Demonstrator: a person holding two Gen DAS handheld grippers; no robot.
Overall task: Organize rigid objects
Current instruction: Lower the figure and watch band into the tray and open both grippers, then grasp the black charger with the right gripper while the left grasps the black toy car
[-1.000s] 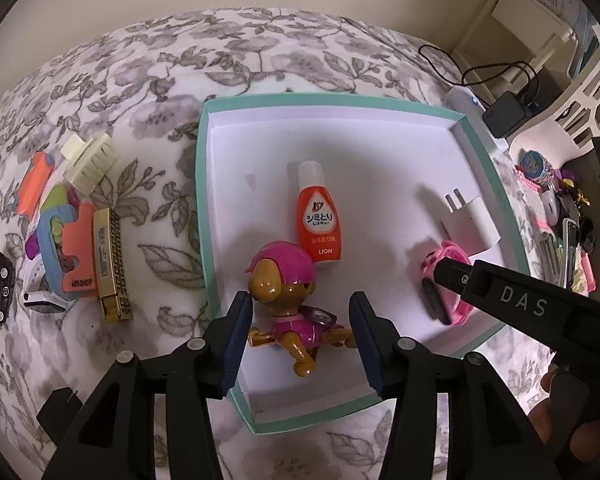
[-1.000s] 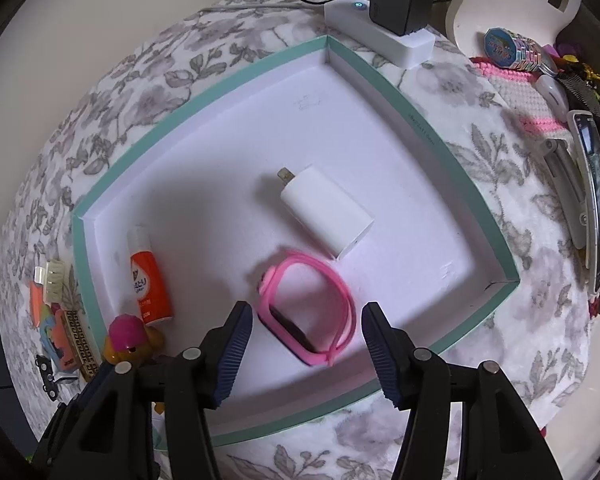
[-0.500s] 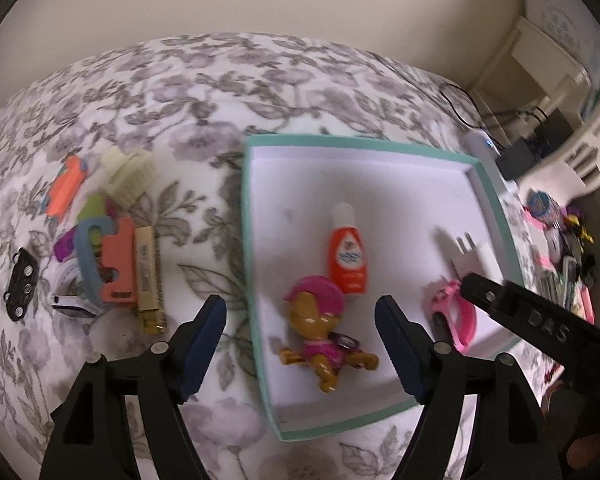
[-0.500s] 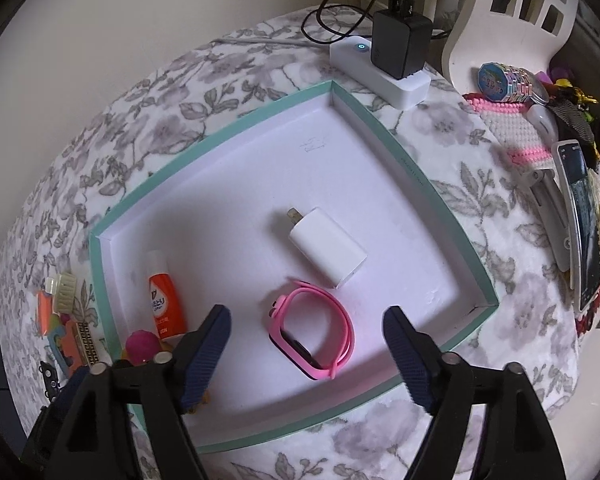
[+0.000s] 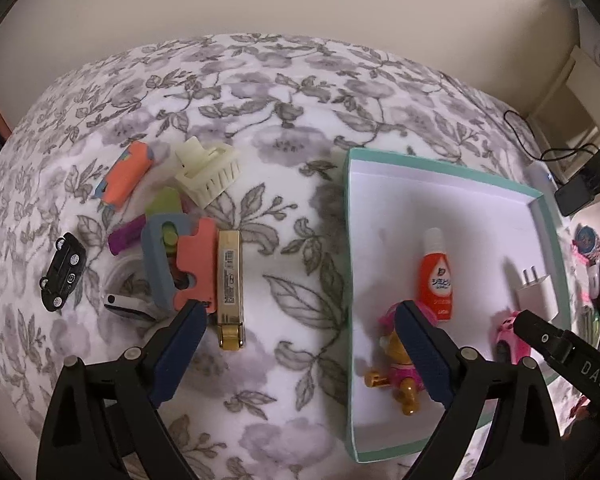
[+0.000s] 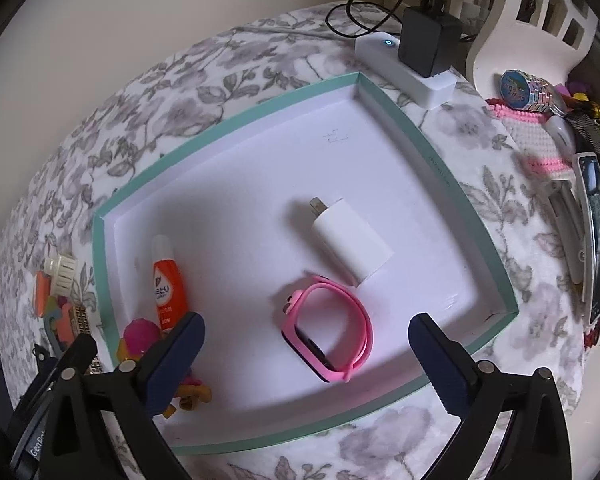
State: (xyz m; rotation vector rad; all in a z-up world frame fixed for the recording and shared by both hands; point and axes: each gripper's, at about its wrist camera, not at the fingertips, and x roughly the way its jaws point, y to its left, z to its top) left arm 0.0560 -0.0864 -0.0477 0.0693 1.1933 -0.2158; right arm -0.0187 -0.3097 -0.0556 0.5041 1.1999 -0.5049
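Rigid objects lie in two groups on the floral-cloth surface: a loose pile to the left, and four pieces already inside the teal-rimmed box. In the box I see the orange bottle lying flat, the pink toy figure near the front corner, the white plug adapter and the pink watch just in front of it.

My left gripper points steeply down over bare cloth between the pile and the box wall. Its jaws are opening and stand wide, with nothing between them — one fingertip sits beside the gold harmonica and the orange foam piece, the other overlaps the toy figure in my view. The black toy car, the cream hair claw and the orange-and-blue toy lie further out in the pile.

My right gripper also tilts steeply down, over the front part of the box. Its jaws are opening too, very wide. The watch lies on the box floor between them, clear of both pads.

In the left camera the right gripper's black arm reaches in at the lower right, above the watch.
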